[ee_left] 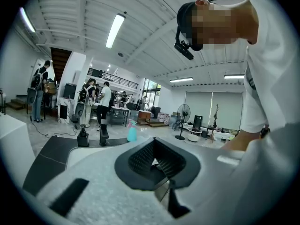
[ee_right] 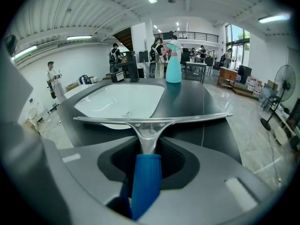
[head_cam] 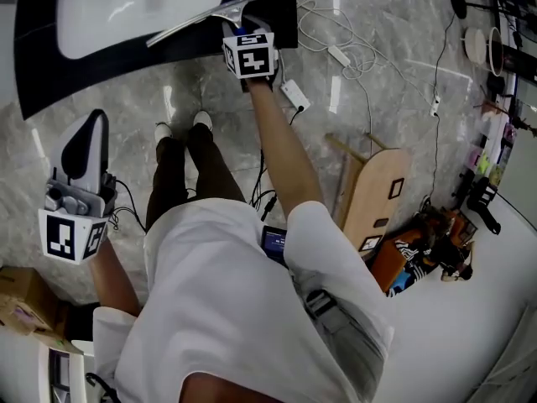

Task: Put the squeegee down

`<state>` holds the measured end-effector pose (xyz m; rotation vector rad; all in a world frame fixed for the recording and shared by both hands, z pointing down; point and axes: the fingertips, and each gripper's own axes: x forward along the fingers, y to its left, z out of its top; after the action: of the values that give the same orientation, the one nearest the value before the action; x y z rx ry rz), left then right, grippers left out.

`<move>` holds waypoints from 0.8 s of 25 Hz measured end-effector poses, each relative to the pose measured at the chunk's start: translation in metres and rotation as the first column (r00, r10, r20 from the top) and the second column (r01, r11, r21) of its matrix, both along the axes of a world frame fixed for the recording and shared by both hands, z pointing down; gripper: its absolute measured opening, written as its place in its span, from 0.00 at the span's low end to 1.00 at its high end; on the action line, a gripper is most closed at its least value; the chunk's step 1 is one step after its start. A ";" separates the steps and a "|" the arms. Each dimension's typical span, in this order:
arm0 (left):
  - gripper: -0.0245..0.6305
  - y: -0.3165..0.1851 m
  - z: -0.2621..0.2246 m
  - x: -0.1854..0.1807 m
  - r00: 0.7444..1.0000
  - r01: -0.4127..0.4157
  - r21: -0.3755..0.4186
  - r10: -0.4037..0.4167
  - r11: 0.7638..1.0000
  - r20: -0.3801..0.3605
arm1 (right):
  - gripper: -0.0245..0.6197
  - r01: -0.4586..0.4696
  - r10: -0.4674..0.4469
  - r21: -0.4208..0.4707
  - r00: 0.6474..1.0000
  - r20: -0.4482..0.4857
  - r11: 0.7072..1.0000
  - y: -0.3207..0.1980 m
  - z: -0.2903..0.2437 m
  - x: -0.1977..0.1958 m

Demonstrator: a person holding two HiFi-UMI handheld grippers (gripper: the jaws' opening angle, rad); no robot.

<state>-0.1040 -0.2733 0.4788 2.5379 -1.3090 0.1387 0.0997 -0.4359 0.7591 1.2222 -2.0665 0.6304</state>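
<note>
The squeegee point(head_cam: 220, 12) has a blue handle point(ee_right: 145, 182) and a long metal blade point(ee_right: 150, 121). My right gripper point(head_cam: 238, 32) is shut on the handle and holds the blade out over the black counter point(head_cam: 38, 67), just in front of its white sink point(head_cam: 126, 7). In the right gripper view the blade lies level above the counter point(ee_right: 199, 102) near the sink point(ee_right: 119, 102); I cannot tell whether it touches. My left gripper point(head_cam: 94, 126) hangs low at the left, away from the counter. Its jaws stand together with nothing in them, as the left gripper view point(ee_left: 157, 161) also shows.
A teal spray bottle point(ee_right: 173, 67) stands on the far end of the counter. Cables and a power adapter point(head_cam: 295, 96) lie on the marble floor, with a wooden board point(head_cam: 377, 196) to the right and a cardboard box point(head_cam: 21, 300) at the left. People stand in the background.
</note>
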 end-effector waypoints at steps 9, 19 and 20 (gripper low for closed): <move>0.05 0.009 -0.017 -0.010 1.000 0.009 0.031 -0.010 0.999 0.015 | 0.42 -0.040 0.040 -0.015 0.999 -0.020 0.999 0.024 -0.011 0.016; 0.05 0.038 -0.029 -0.028 1.000 0.014 0.057 -0.015 0.998 0.007 | 0.42 -0.084 0.075 0.028 0.968 0.240 0.996 0.128 -0.105 -0.005; 0.05 0.038 -0.032 -0.029 1.000 0.010 0.067 -0.011 0.998 0.003 | 0.41 -0.085 0.064 0.062 0.957 0.283 0.994 0.132 -0.126 -0.013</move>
<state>-0.1326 -0.2352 0.4465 2.5866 -1.3498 0.0992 0.0871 -0.3040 0.6330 1.3211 -2.3025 0.8094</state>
